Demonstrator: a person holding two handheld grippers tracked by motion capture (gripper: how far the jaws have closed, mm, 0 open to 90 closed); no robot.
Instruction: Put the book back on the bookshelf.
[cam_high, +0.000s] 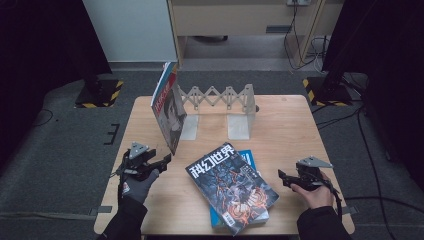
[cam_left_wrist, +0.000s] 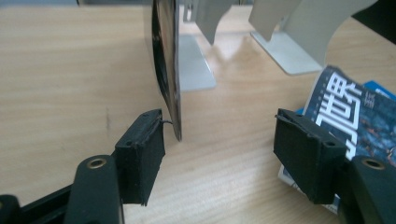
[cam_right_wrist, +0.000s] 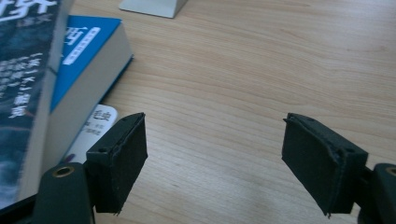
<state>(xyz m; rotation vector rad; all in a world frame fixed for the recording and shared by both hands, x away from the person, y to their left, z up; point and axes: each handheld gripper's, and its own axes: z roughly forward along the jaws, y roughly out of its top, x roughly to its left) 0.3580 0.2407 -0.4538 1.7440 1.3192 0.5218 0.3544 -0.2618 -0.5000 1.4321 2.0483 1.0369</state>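
The wooden table (cam_high: 295, 125) carries a grey accordion-style book rack (cam_high: 220, 107) near its far edge, and leaning against the rack's left end stands an upright magazine (cam_high: 167, 107), tilted a little, with a red-lettered cover bearing a dark portrait and a blue-edged spine at the top. In the left gripper view the magazine (cam_left_wrist: 167, 70) is seen edge-on, thin and glossy, its lower corner just beside one jaw pad. Toward the table's near edge, at the middle, a dark science-fiction magazine (cam_high: 232, 187) with white characters lies askew on a blue book (cam_high: 247, 159). The left gripper (cam_high: 162, 161), near the left edge, stands open with nothing clamped, the magazine's corner by its jaws. The right gripper (cam_high: 282, 177), near the right edge, is open and empty over bare wood.
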